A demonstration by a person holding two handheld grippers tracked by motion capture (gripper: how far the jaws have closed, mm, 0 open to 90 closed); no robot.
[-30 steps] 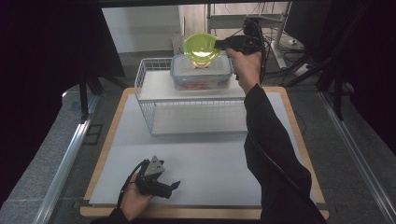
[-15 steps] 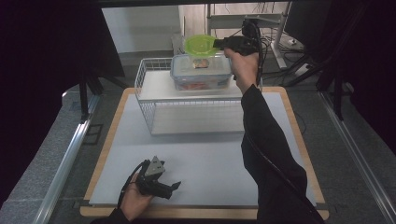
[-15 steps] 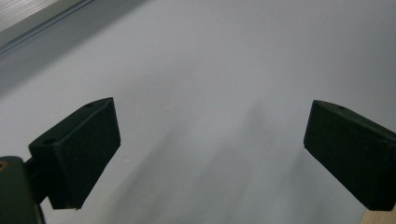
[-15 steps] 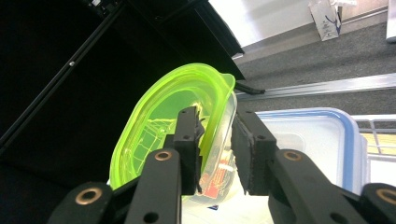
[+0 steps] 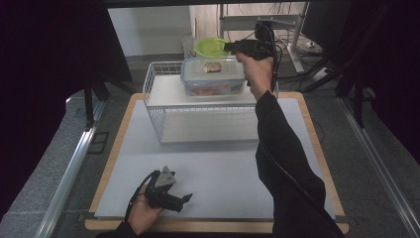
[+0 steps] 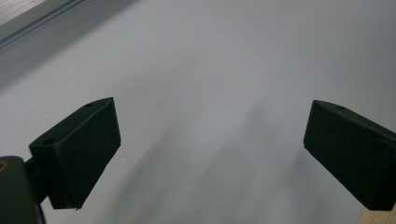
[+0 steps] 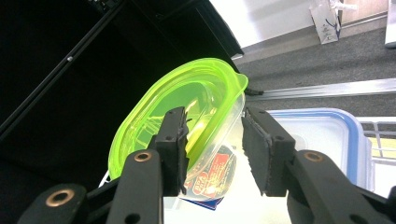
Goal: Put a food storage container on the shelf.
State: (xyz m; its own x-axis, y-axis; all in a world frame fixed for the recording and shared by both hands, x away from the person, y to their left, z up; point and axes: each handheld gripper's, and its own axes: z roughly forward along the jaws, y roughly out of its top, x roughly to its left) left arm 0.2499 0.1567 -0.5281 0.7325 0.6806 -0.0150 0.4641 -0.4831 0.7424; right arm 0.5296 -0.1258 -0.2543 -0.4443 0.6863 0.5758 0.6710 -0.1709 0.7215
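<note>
R tool (image 5: 230, 47) is up at the far side of the surface (image 5: 218, 163), level w/ the green-lidded tub (image 5: 212, 47); tub sits on the lid of the clear blue-rimmed box (image 5: 214, 77), which stands on the white wire rack (image 5: 198, 106), far centre; in the right gripper view the tub (image 7: 187, 112) is tilted, its rim between the jaws; one pad (image 7: 180, 149) lies against the green lid, the other is just off it w/ a gap showing; jaws have just been opening, so grip is released w/ the tub in the gap; label on the tub's side is readable only as red/blue print. L tool (image 5: 184, 199) rests on the near-left part of the surface in the person's hand (image 5: 143, 213); in the left gripper view its jaws are spread wide over bare white board, nothing between them; the two tools are well apart.
</note>
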